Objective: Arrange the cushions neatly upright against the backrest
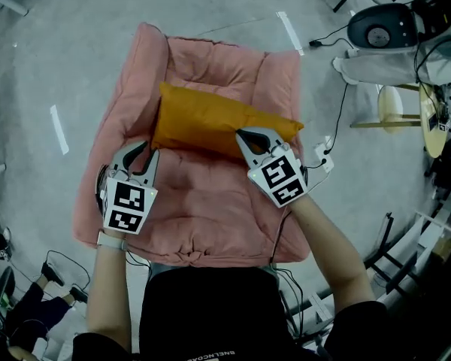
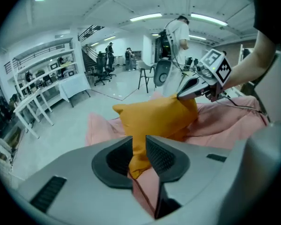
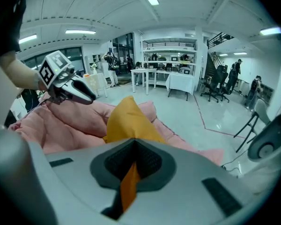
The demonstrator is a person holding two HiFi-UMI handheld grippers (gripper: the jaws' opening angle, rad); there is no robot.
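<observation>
Hold firm with left gripper (image 2: 139,144), jaws clamped on cushion (image 1: 210,119) corner, and right gripper (image 3: 132,146), jaws pinched shut on opposite corner. Held crosswise over chair (image 1: 203,216) seat, near backrest (image 1: 218,55). Raise both ends evenly, stand upright, press flat against backrest before releasing.

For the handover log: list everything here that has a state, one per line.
orange cushion: held up across the chair, gripped at both ends.
left hand-held gripper: shut on one cushion corner.
right hand-held gripper: shut on the opposite corner.
pink floor chair: lying on the floor.
</observation>
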